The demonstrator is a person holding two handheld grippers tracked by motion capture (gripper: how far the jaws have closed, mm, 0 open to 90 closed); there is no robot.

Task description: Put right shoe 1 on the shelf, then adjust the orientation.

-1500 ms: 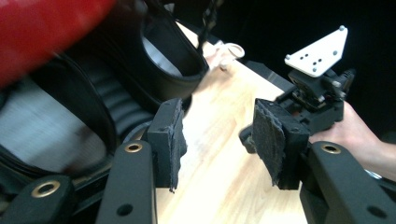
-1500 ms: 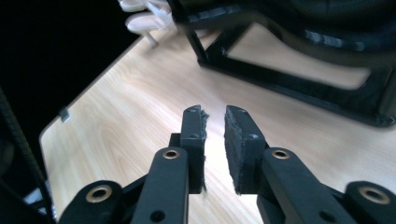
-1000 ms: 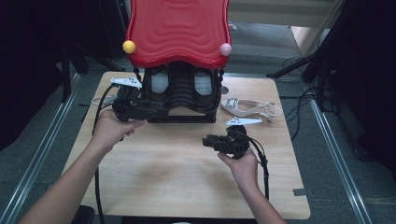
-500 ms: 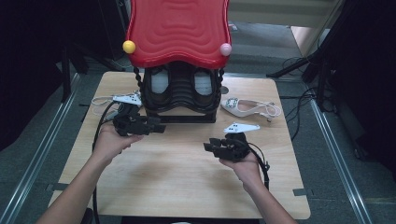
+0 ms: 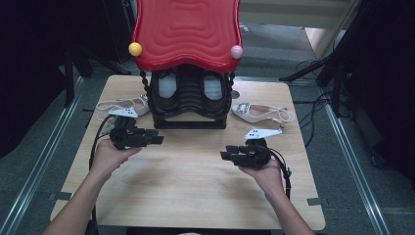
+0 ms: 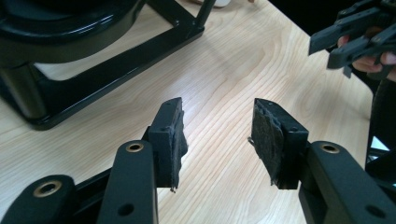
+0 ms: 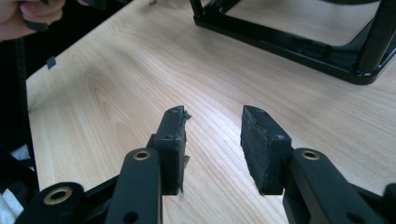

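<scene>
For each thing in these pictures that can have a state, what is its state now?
left gripper: open, nothing between the pads, jaws have just been closing a little.
right gripper: open, empty, jaws have just been opening.
black rack: upright on the table, under the red lid.
red lid: raised above the rack.
left sandal: lying on the table beside the rack.
right sandal: lying on the table, not held.

Studio: tripod legs [image 5: 313, 73], floor cables [image 5: 318, 105]
</scene>
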